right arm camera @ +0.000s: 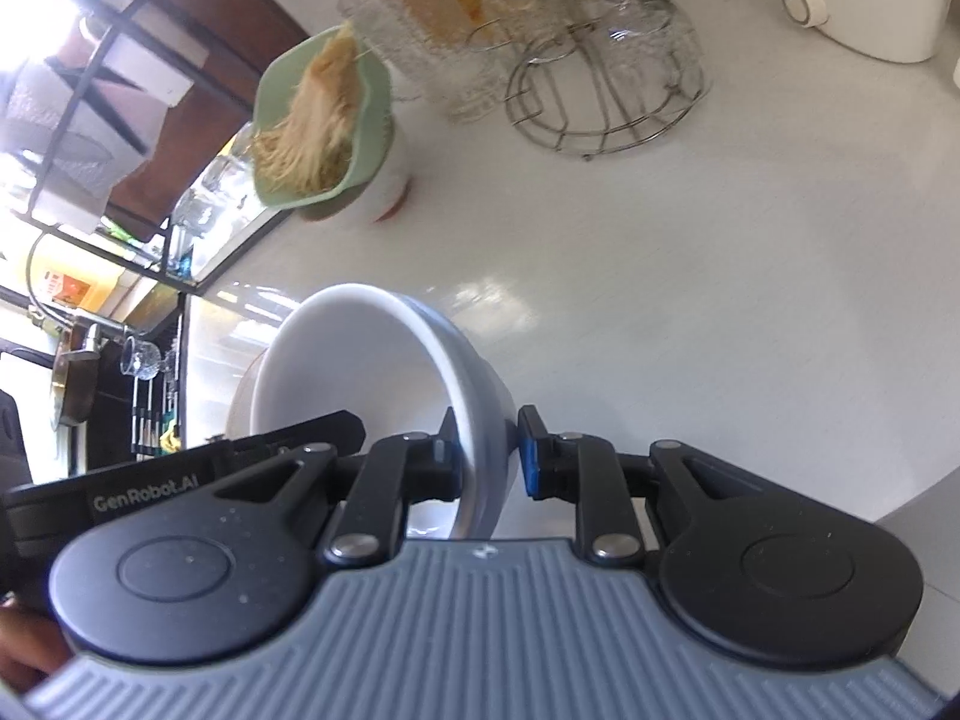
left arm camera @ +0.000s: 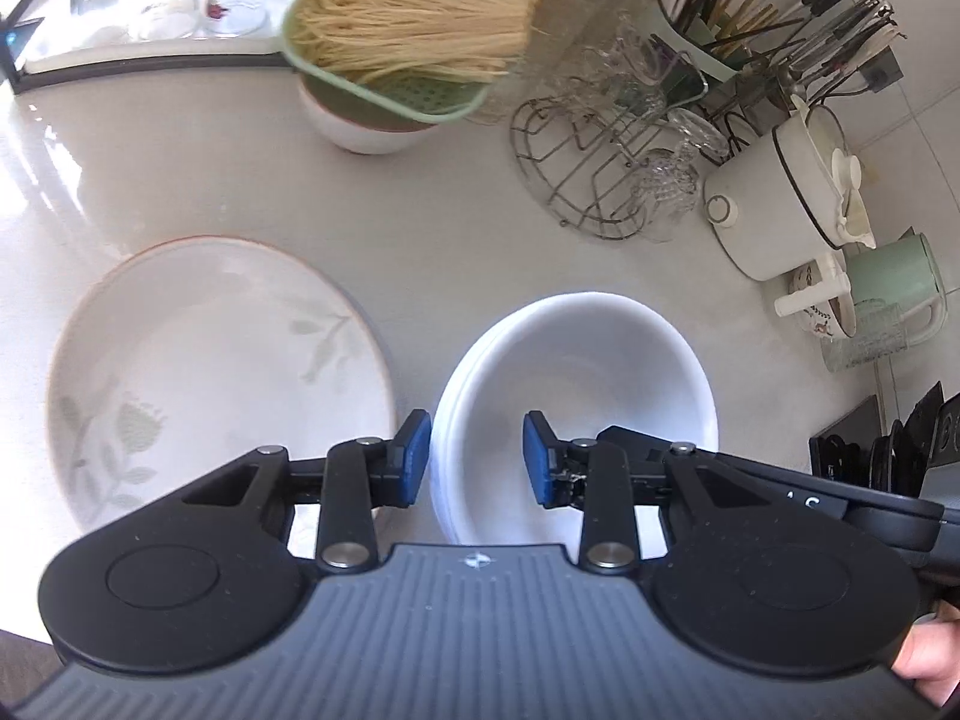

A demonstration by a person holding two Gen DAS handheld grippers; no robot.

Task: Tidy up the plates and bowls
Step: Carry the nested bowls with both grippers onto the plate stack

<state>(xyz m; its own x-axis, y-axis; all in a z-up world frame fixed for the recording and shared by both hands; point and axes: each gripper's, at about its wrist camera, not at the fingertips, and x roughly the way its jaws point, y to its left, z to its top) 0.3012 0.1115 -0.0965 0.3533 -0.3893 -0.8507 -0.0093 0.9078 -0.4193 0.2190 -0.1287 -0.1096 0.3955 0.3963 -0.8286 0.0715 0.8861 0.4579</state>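
In the left wrist view a white bowl stack [left arm camera: 576, 384] stands on the counter, with a flowered plate [left arm camera: 210, 360] to its left. My left gripper [left arm camera: 477, 459] is open, its jaws straddling the near rim of the bowl stack without pinching it. In the right wrist view my right gripper [right arm camera: 486, 456] is shut on the rim of a white bowl [right arm camera: 384, 378], which is tilted and held above the counter. Part of the left gripper's body shows behind that bowl.
A green strainer of noodles [left arm camera: 408, 30] sits on a white bowl [left arm camera: 366, 126] at the back. A wire rack [left arm camera: 582, 168], glass cups, a utensil holder [left arm camera: 720, 18], a white pot [left arm camera: 774, 198] and a green mug [left arm camera: 894, 282] crowd the right side.
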